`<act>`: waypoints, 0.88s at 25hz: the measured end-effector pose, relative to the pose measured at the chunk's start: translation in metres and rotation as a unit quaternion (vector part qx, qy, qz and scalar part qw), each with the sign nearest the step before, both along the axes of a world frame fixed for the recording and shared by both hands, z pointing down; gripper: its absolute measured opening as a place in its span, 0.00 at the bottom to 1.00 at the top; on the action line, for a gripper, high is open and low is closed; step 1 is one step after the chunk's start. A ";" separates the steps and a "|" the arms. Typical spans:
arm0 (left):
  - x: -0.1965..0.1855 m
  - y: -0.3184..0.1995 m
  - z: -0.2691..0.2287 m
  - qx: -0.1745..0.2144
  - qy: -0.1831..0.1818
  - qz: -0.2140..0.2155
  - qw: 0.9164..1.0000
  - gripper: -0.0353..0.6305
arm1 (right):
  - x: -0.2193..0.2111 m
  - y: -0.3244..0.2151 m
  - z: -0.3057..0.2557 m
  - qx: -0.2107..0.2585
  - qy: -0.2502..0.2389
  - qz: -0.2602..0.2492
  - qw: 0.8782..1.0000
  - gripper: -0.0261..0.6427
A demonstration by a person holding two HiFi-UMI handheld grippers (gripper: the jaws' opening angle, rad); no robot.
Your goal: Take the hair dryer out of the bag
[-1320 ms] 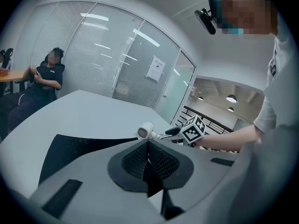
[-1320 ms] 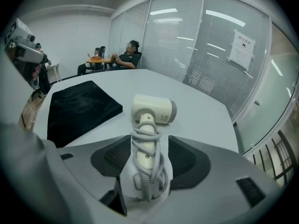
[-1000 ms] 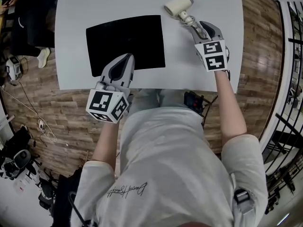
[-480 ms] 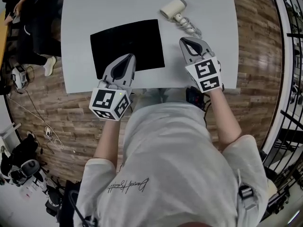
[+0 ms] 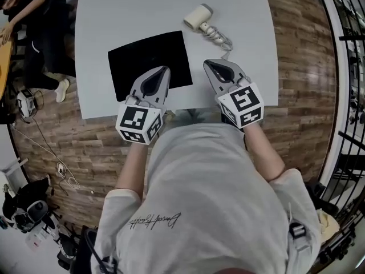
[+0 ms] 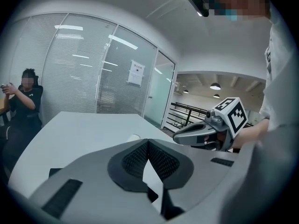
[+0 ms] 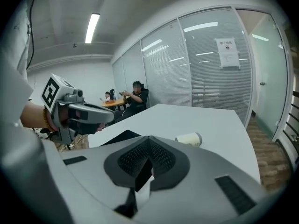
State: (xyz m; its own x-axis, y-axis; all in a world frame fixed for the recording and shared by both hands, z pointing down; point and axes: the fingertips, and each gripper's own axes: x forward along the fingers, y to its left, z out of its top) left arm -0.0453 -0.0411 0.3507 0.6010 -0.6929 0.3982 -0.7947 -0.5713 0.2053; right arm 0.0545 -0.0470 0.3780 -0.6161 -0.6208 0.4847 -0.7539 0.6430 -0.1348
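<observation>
hair dryer [image 5: 198, 17] is out, folks. it lies on its side on the white worktop [image 5: 114, 10], up at the far side, its coiled cord [image 5: 219, 37] trailing toward the near edge. the bag [image 5: 149, 61], flat and black, lies apart from it, to the left, and nothing of the dryer overlaps it.

left claw [image 5: 162, 71] hangs over the near right corner of the bag, jaws pressed together, and its own view shows nothing between the pads, only bare worktop beyond the tips. right claw [image 5: 210, 65] is the same story: jaws pressed together, empty, hanging over the worktop just right of the bag and on the near side of the cord, clear of the dryer. neither claw looks to be touching the surface. both point forward and a little down, side by side, close in front of the person's body.

so where are we? by my reading the job itself is finished: the dryer is free of the bag and resting on its own. this looks like the closing step, claws off everything.

what's next? very little. nothing needs gripping. if anything, just keep the claws clear of the cord so the dryer isn't dragged, and leave the bag lying flat.
</observation>
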 end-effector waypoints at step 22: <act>-0.013 0.010 -0.002 0.016 -0.028 -0.019 0.999 0.07 | -0.021 0.011 0.003 -0.024 -0.016 -0.028 0.999 0.08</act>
